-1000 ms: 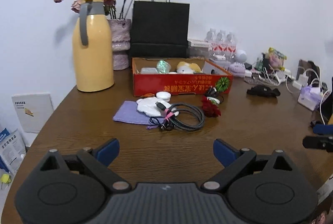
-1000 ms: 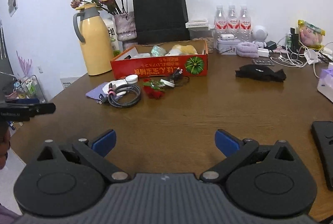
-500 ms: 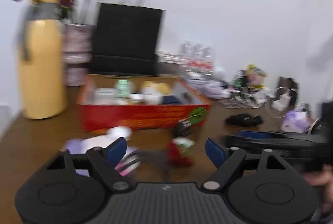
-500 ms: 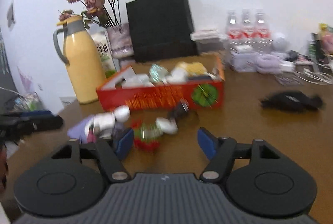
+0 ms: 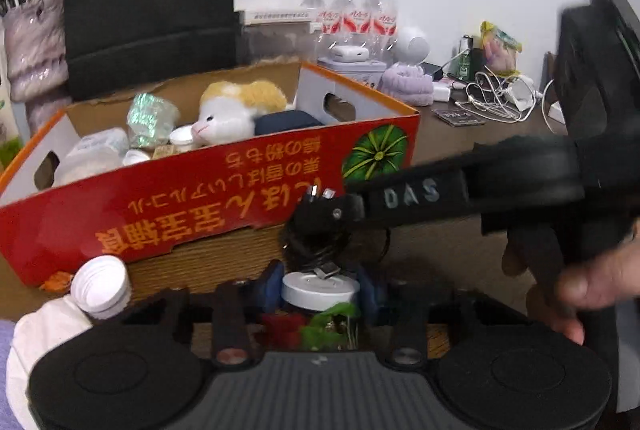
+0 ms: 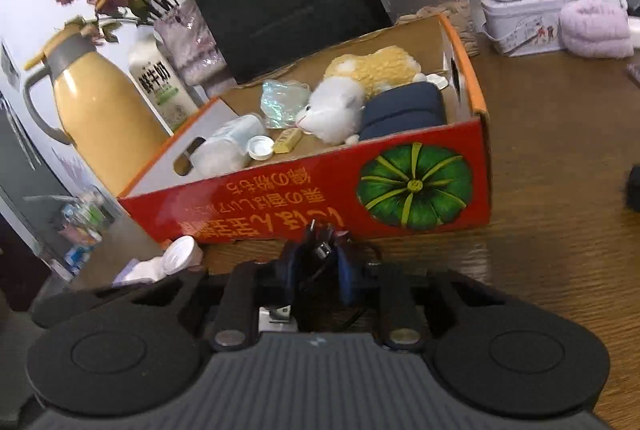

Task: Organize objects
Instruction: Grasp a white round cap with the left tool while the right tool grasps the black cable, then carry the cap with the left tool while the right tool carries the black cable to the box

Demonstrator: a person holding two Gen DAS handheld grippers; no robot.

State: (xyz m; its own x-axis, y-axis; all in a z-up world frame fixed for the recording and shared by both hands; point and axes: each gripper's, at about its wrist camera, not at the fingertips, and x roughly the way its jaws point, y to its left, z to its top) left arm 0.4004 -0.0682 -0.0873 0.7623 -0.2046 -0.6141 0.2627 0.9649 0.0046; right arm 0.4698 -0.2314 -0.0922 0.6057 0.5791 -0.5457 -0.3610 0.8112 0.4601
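The white lid (image 5: 319,289) is framed by the left gripper (image 5: 320,288) at bottom centre, its jaws having just been closing around it (contact cannot be told). The right gripper (image 6: 316,262), its jaws also just closing, is nipped on the black plug (image 6: 318,244) — low centre, prongs pointing up-frame. The box (image 6: 304,190) lies directly beyond both — up-frame of the fingers.

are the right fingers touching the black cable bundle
Touching. Right wrist view: the right fingers, which have just been closing, clamp the black cable bundle between them.
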